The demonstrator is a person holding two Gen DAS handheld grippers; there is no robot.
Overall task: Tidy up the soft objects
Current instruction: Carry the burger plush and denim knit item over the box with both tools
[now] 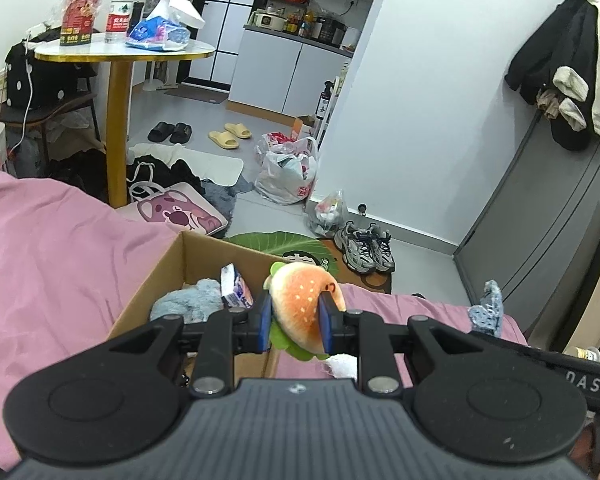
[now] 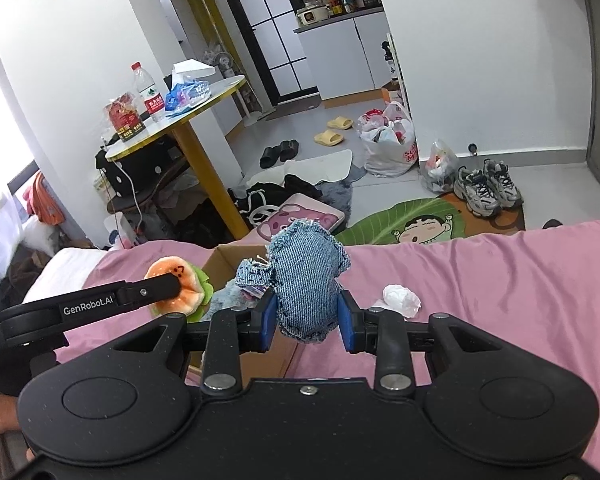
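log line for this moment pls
left gripper: shut on orange burger plush toy | right gripper: shut on blue denim plush toy | brown cardboard box: open

both fisheye views sit just behind their own jaws, close above the pink bed [image 2: 480,276], facing across the cardboard box [image 1: 204,256] toward the kitchen, and both take in the box, the round bench [image 1: 120,53], the floor clutter and the burger plush [image 2: 180,286].
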